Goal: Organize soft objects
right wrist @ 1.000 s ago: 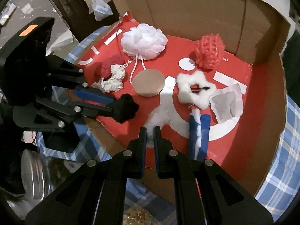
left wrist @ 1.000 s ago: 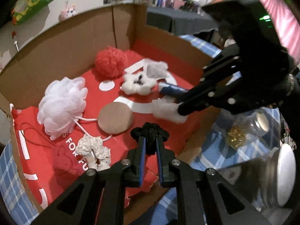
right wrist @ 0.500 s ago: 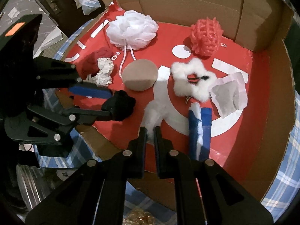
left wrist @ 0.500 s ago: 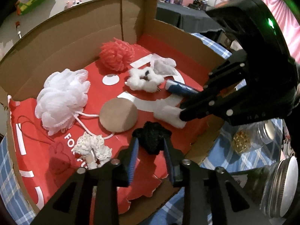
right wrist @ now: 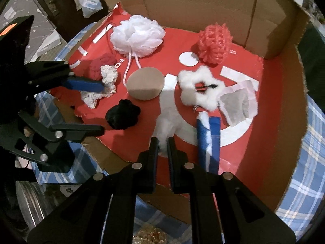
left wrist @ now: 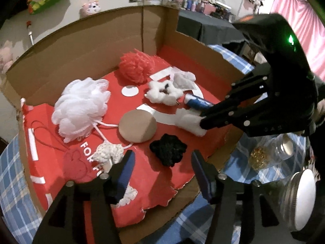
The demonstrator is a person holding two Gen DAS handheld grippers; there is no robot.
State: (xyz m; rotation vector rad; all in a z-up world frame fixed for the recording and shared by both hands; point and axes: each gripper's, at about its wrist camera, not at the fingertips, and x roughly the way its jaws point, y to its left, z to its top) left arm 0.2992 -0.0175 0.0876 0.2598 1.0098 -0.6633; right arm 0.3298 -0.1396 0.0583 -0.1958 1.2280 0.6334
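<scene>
A black scrunchie (left wrist: 168, 149) (right wrist: 124, 113) lies loose on the red sheet near the box's front edge. My left gripper (left wrist: 162, 163) (right wrist: 102, 108) straddles it with jaws opening, and the pads do not touch it. My right gripper (right wrist: 163, 144) (left wrist: 203, 120) is shut on a white cotton tuft (right wrist: 168, 122) (left wrist: 190, 120) that rests on the sheet. Further in lie a white bath pouf (left wrist: 81, 105), a coral pouf (left wrist: 135, 67), a tan round sponge (left wrist: 138, 126), a fluffy white scrunchie (left wrist: 163, 93) and a cream crochet scrunchie (left wrist: 108, 152).
All of it sits in a shallow cardboard box (left wrist: 91, 46) on a blue plaid cloth (right wrist: 304, 183). A blue wrapper with cotton (right wrist: 209, 140) and a white pouch (right wrist: 237, 103) lie to the right. Glass jars (left wrist: 300, 199) stand outside the front edge.
My left gripper was shut on the black scrunchie and has spread its jaws, leaving the scrunchie on the red sheet. The right gripper keeps its hold on the cotton.
</scene>
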